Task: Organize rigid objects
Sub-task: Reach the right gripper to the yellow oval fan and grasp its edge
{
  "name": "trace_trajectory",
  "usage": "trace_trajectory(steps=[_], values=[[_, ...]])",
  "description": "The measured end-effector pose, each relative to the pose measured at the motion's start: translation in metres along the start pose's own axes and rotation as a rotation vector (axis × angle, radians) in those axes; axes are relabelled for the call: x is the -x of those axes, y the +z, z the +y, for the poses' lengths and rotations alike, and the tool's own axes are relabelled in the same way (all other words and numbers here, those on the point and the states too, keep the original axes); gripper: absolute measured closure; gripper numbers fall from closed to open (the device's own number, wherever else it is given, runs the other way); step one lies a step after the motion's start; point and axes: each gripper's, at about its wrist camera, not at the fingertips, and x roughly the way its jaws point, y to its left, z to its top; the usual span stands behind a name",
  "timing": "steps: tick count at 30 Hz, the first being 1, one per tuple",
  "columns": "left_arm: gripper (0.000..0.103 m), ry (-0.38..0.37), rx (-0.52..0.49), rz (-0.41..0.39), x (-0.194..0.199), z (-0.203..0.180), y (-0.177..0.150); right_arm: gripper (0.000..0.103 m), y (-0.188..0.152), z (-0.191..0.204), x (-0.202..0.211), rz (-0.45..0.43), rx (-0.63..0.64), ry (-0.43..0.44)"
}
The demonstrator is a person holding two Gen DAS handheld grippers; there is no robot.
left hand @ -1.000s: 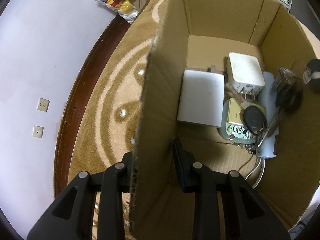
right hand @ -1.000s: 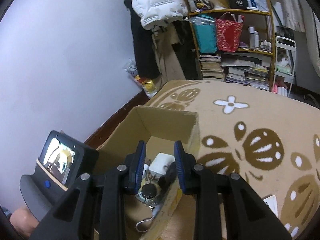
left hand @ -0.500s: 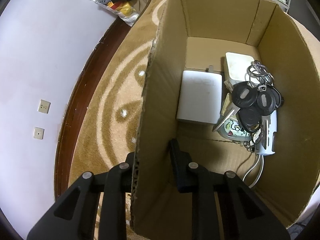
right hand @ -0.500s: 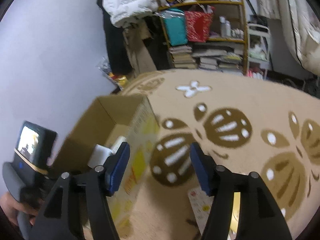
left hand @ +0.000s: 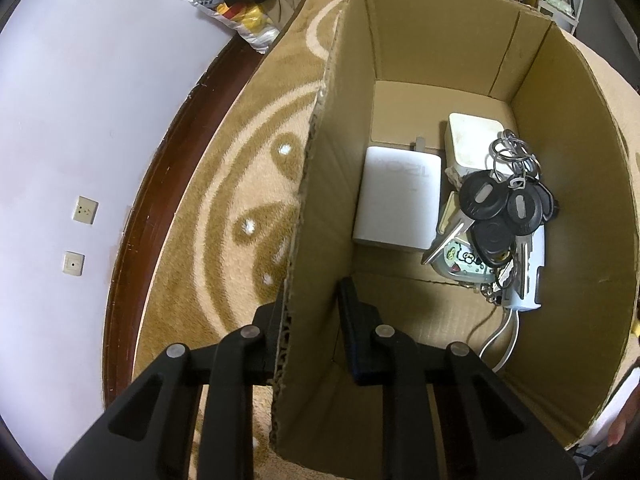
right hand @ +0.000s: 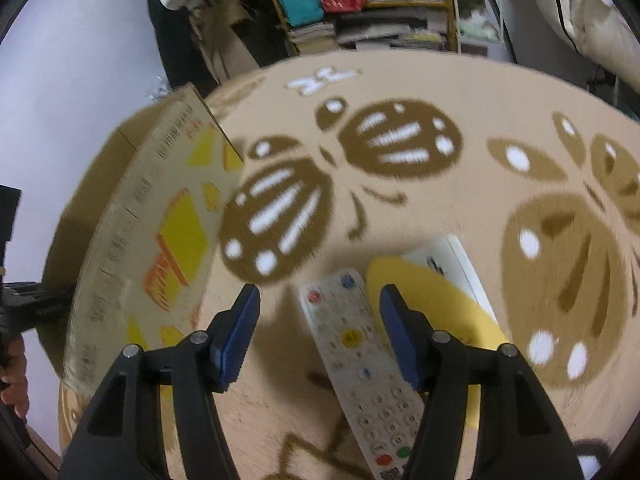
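Observation:
My left gripper [left hand: 310, 304] is shut on the near left wall of the cardboard box [left hand: 320, 184], one finger outside, one inside. In the box lie a white flat device [left hand: 396, 200], a white adapter [left hand: 472, 144], a bunch of black keys [left hand: 500, 208], a small round tin [left hand: 460, 260] and a white cable piece [left hand: 528, 280]. My right gripper [right hand: 318, 308] is open and empty above a white remote control [right hand: 360, 348] on the carpet. The box's printed outer side [right hand: 160, 240] shows at the left of the right wrist view.
A yellow round object [right hand: 432, 300] and a white device [right hand: 452, 268] lie beside the remote on the patterned carpet [right hand: 400, 100]. Cluttered shelves [right hand: 380, 8] stand at the back. A wall with sockets [left hand: 84, 210] and a wooden skirting lie left of the box.
The key bunch dropped from my right gripper into the box. My right gripper opened, swung right away from the box and came down over the remote. My left gripper kept its hold.

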Motion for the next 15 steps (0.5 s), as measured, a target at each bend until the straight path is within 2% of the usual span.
trace_trajectory(steps=[7,10,12,15], values=[[0.083,-0.003,0.003,0.001,0.001,-0.001,0.001,0.037,0.000,-0.013,0.006,-0.013,-0.018,-0.061],[0.082,-0.003,0.005,0.003,0.001,0.000,0.001,0.037,0.002,-0.021,0.007,-0.009,-0.040,-0.052],[0.082,-0.003,0.004,0.002,0.001,0.000,0.001,0.035,0.002,-0.026,0.009,-0.002,-0.054,-0.052],[0.082,-0.003,0.005,0.002,0.000,0.001,0.001,0.031,0.001,-0.037,0.015,-0.003,-0.091,-0.104]])
